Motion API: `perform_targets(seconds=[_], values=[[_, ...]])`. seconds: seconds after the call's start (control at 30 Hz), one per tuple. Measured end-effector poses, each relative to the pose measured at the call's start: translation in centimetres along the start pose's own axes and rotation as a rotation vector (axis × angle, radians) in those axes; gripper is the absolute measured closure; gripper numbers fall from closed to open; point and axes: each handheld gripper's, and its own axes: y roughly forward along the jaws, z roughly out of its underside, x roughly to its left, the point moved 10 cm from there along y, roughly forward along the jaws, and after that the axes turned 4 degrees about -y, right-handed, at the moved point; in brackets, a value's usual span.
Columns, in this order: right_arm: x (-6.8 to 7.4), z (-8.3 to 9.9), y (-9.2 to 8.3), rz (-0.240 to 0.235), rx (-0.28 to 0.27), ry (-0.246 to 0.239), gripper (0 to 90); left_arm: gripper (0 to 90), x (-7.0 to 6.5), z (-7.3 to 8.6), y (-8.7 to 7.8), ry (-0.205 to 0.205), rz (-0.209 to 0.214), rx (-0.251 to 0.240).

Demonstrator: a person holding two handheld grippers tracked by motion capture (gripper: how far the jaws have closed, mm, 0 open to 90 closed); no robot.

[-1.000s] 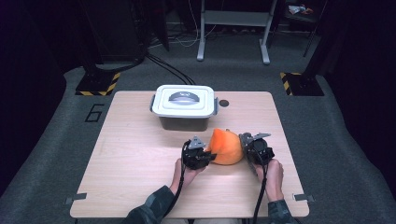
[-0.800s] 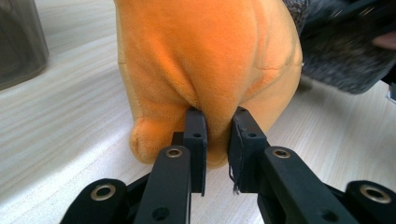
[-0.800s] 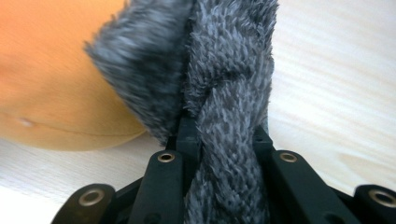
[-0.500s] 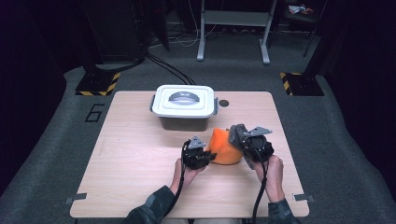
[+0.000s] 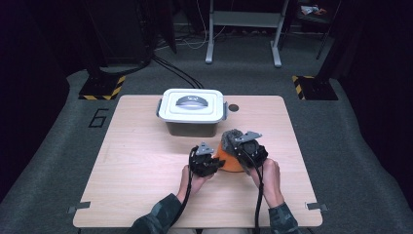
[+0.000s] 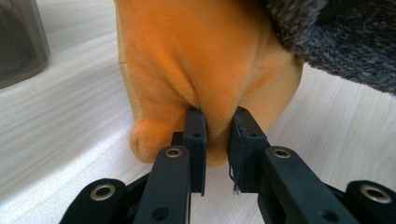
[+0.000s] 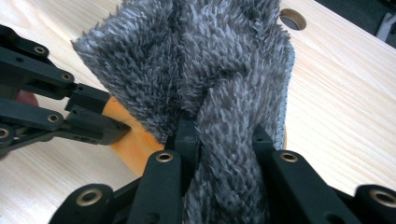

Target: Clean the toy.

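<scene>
The orange cloth [image 6: 205,70] lies on the table [image 5: 146,161] before the box [image 5: 192,111], its grey lining [image 7: 201,79] now peeled up. Right gripper [image 5: 246,146], clamped on grey, has risen; left gripper [image 5: 207,163] pinches orange, anchoring. Likely turning it inside out.

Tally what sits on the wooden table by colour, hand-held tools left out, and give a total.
Orange: 1, the soft orange plush piece
Grey: 1, the shaggy grey fabric piece lying over the orange one
White: 1, the white-lidded plastic storage box with a dark translucent body
Total: 3
</scene>
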Motion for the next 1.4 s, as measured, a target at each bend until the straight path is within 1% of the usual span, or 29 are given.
perform_targets(seconds=[0.03, 0.1, 0.13, 0.2, 0.23, 0.27, 0.33, 0.37, 0.4, 0.43, 0.5, 0.53, 0.57, 0.6, 0.67, 0.7, 0.73, 0.77, 0.83, 0.87, 0.93, 0.97, 1.07, 1.17, 1.23, 1.27, 1.3, 1.33, 1.4], values=[[-0.2, 0.1, 0.0, 0.005, -0.003, 0.003, 73.0, 78.4, 0.0, 0.0, 0.1, -0.01, 0.0, -0.004], [-0.5, 0.4, 0.0, 0.014, 0.001, 0.009, 73.0, 78.5, 0.2, 0.0, 0.1, -0.01, -0.005, -0.004], [-0.7, 0.6, 0.0, 0.012, 0.007, 0.022, 73.0, 78.5, 0.2, 0.1, 0.1, -0.012, -0.003, 0.0], [-1.1, 1.0, 0.1, 0.015, 0.009, 0.027, 73.0, 78.6, 0.3, 0.1, 0.1, -0.017, -0.003, 0.001], [-1.2, 1.2, 0.1, 0.014, 0.013, 0.038, 73.0, 78.6, 0.3, 0.1, 0.1, -0.016, -0.003, -0.001], [-1.3, 1.3, 0.1, 0.012, 0.009, 0.038, 73.0, 78.6, 0.2, 0.2, 0.1, -0.024, -0.002, -0.001], [-1.6, 1.6, 0.2, 0.016, 0.016, 0.051, 73.0, 78.6, 0.4, 0.2, 0.1, -0.016, -0.003, 0.001], [-1.8, 1.7, 0.2, 0.014, 0.012, 0.048, 73.0, 78.5, 0.4, 0.2, 0.1, -0.016, -0.004, 0.001], [-1.9, 1.9, 0.2, 0.019, 0.021, 0.066, 73.0, 78.6, 0.5, 0.2, 0.1, -0.016, -0.004, 0.004], [-2.2, 2.1, 0.3, 0.025, 0.025, 0.064, 73.0, 78.5, 0.5, 0.2, 0.1, -0.022, -0.005, 0.001], [-2.7, 2.6, 0.5, 0.027, 0.026, 0.081, 73.0, 78.6, 0.5, 0.2, 0.2, -0.028, -0.004, -0.004], [-2.9, 2.8, 0.6, 0.029, 0.03, 0.084, 73.0, 78.6, 0.5, 0.2, 0.2, -0.029, -0.002, -0.002], [-3.0, 3.2, 0.7, 0.024, 0.041, 0.104, 73.0, 78.6, 0.5, 0.3, 0.2, -0.027, -0.002, -0.002], [-3.2, 3.4, 0.8, 0.028, 0.034, 0.109, 73.0, 78.6, 0.5, 0.3, 0.2, -0.026, -0.001, -0.001], [-3.5, 3.9, 1.0, 0.029, 0.044, 0.126, 73.0, 78.6, 0.5, 0.3, 0.2, -0.026, -0.002, 0.0], [-3.7, 4.1, 1.1, 0.028, 0.049, 0.129, 73.1, 78.7, 0.6, 0.3, 0.2, -0.02, -0.004, 0.002], [-3.9, 4.3, 1.2, 0.031, 0.054, 0.132, 73.1, 78.7, 0.6, 0.4, 0.2, -0.025, -0.004, 0.003], [-4.0, 4.6, 1.4, 0.032, 0.058, 0.147, 73.1, 78.8, 0.7, 0.5, 0.2, -0.03, -0.004, 0.005], [-4.5, 5.3, 1.9, 0.034, 0.069, 0.162, 73.1, 78.8, 0.8, 0.6, 0.2, -0.03, -0.008, 0.001], [-4.7, 5.7, 2.2, 0.033, 0.077, 0.167, 73.1, 78.9, 0.8, 0.7, 0.2, -0.036, -0.004, 0.004], [-4.9, 6.4, 2.8, 0.032, 0.095, 0.18, 73.2, 78.9, 0.8, 0.7, 0.2, -0.031, -0.005, 0.006], [-4.9, 6.8, 3.1, 0.022, 0.112, 0.187, 73.2, 78.9, 0.8, 0.8, 0.2, -0.029, -0.005, 0.009], [-5.0, 7.7, 4.0, 0.012, 0.145, 0.208, 73.2, 78.9, 0.9, 0.8, 0.2, -0.025, -0.006, 0.012], [-5.0, 8.4, 4.9, 0.003, 0.171, 0.22, 73.2, 78.9, 0.9, 0.9, 0.2, -0.034, -0.004, 0.01], [-4.9, 8.8, 5.5, -0.005, 0.187, 0.216, 73.2, 78.9, 1.0, 1.0, 0.2, -0.026, -0.008, 0.01], [-4.8, 9.0, 5.8, -0.002, 0.193, 0.217, 73.2, 78.9, 1.0, 1.0, 0.2, -0.025, -0.009, 0.011], [-4.7, 9.1, 6.1, -0.01, 0.198, 0.213, 73.2, 78.9, 1.0, 1.0, 0.2, -0.029, -0.008, 0.009], [-4.6, 9.2, 6.2, -0.01, 0.2, 0.228, 73.2, 78.9, 1.0, 1.0, 0.2, -0.03, -0.009, 0.008], [-4.8, 9.1, 6.1, -0.009, 0.196, 0.218, 73.1, 78.9, 0.9, 1.0, 0.2, -0.036, -0.009, 0.002]])
